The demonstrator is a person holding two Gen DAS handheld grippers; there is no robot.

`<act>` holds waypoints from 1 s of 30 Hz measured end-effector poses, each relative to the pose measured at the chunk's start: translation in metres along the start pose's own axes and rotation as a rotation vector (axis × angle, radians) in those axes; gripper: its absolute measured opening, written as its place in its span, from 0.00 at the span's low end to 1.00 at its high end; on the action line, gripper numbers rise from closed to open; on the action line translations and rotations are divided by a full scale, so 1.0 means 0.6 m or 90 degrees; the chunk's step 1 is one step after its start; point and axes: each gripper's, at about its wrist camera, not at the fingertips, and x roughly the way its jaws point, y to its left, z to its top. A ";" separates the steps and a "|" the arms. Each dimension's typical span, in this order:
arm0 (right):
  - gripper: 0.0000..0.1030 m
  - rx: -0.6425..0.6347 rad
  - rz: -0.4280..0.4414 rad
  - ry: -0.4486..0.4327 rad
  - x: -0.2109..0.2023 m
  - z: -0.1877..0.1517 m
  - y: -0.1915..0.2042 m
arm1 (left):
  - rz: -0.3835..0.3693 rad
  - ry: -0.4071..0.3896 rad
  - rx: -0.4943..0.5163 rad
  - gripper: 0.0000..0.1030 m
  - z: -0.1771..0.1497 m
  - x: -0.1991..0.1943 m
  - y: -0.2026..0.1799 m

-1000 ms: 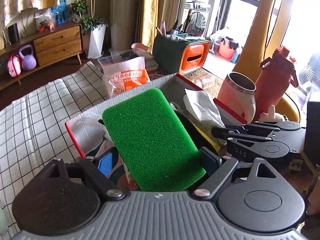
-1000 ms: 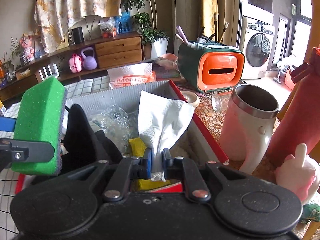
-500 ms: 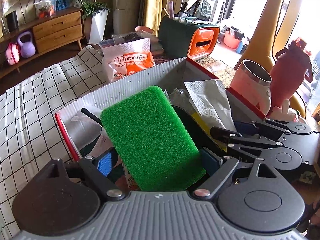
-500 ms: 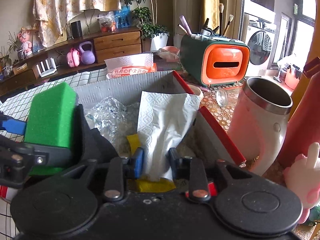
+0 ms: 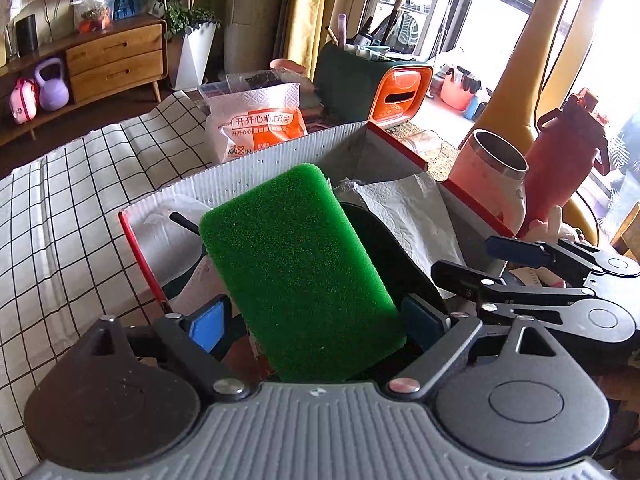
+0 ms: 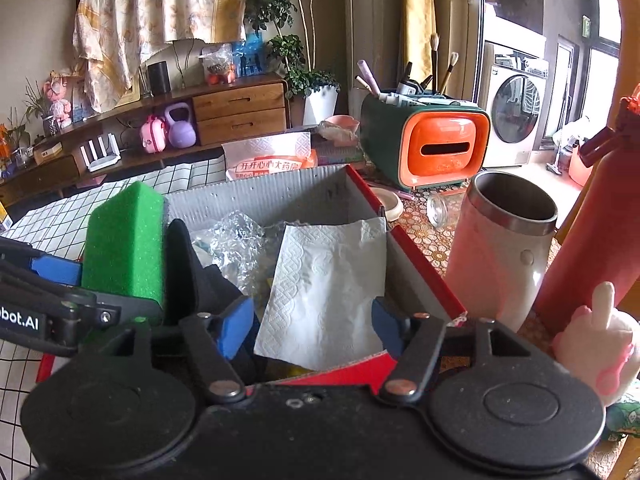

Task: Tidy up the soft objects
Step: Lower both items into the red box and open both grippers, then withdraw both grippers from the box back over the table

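Observation:
A grey corrugated box (image 5: pixel 280 156) with a red rim (image 6: pixel 420 264) holds a white tissue (image 6: pixel 328 280), crinkled clear plastic (image 6: pixel 232 240) and a black soft item (image 6: pixel 192 272). My right gripper (image 6: pixel 310 324) hangs over the box's near edge. Its jaws are opening, and the tissue lies loose between the blue pads (image 6: pixel 236 328) with no pad pressing on it. My left gripper (image 5: pixel 316 320) holds the green sponge (image 5: pixel 296 264) upright over the left half of the box. Its jaws are easing open, though the sponge (image 6: pixel 124 240) still sits against its pad (image 6: pixel 56 268).
A pink steel tumbler (image 6: pixel 500 248), a red bottle (image 6: pixel 592 232) and a pink plush toy (image 6: pixel 596 340) stand right of the box. Behind it are a tissue pack (image 6: pixel 272 156) and a green-orange organizer (image 6: pixel 432 140). A checked cloth (image 5: pixel 60 220) covers the table to the left.
My right gripper has gone from shut on the tissue to wide apart, and the tissue has unfolded into the box. The sponge has kept its place in my left gripper.

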 end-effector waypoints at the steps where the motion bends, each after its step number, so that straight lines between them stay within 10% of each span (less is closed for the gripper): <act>1: 0.71 0.003 0.001 -0.002 -0.004 0.000 0.000 | 0.002 -0.002 -0.002 0.93 -0.002 -0.003 0.001; 15: 0.96 0.044 0.041 -0.073 -0.095 -0.014 0.005 | -0.019 -0.081 -0.025 1.00 -0.031 -0.081 0.025; 30: 1.00 0.038 0.111 -0.138 -0.202 -0.060 0.054 | -0.017 -0.151 -0.007 1.00 -0.112 -0.200 0.034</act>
